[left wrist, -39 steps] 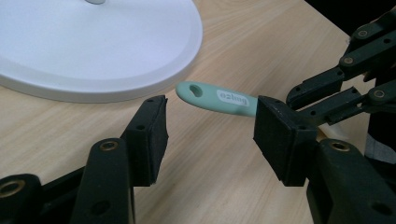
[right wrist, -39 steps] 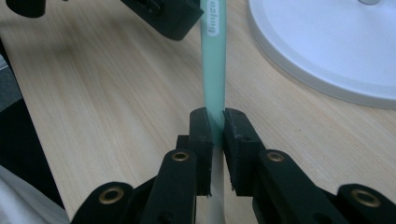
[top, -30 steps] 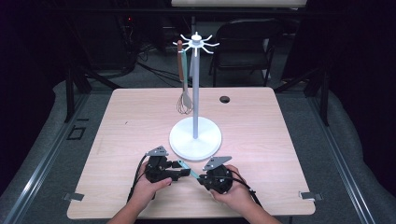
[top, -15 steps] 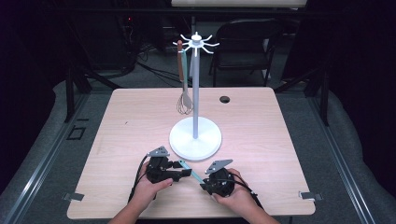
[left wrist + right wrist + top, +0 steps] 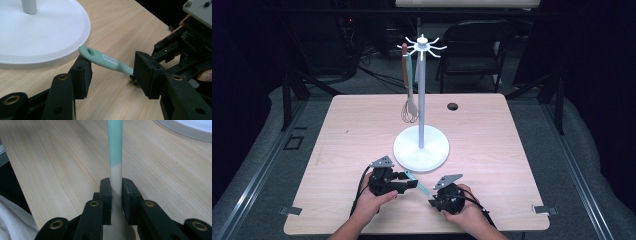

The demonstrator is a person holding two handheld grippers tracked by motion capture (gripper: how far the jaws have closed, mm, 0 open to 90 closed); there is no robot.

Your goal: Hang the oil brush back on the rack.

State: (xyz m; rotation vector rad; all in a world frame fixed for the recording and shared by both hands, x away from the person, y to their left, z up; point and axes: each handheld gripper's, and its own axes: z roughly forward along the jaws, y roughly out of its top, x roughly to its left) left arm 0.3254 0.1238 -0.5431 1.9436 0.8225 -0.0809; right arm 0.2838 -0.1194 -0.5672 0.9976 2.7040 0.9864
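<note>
A teal-handled utensil (image 5: 417, 183) runs between my two grippers near the table's front edge. My right gripper (image 5: 116, 192) is shut on the utensil's (image 5: 115, 150) pale lower part, and the teal handle points away from it. In the high view the right gripper (image 5: 434, 199) sits front centre. My left gripper (image 5: 115, 72) is open, and the utensil's (image 5: 110, 60) holed handle end lies between its jaws, resting by the left pad. From above, the left gripper (image 5: 410, 183) points right.
A white hook stand (image 5: 421, 148) with a round base stands mid-table, just behind the grippers. A whisk (image 5: 409, 107) with a brown handle hangs from its top hooks (image 5: 422, 46). A small dark hole (image 5: 453, 106) marks the table's far side.
The right hand has drifted slightly toward the front edge with the utensil. The teal handle now shows more plainly between the two grippers.
</note>
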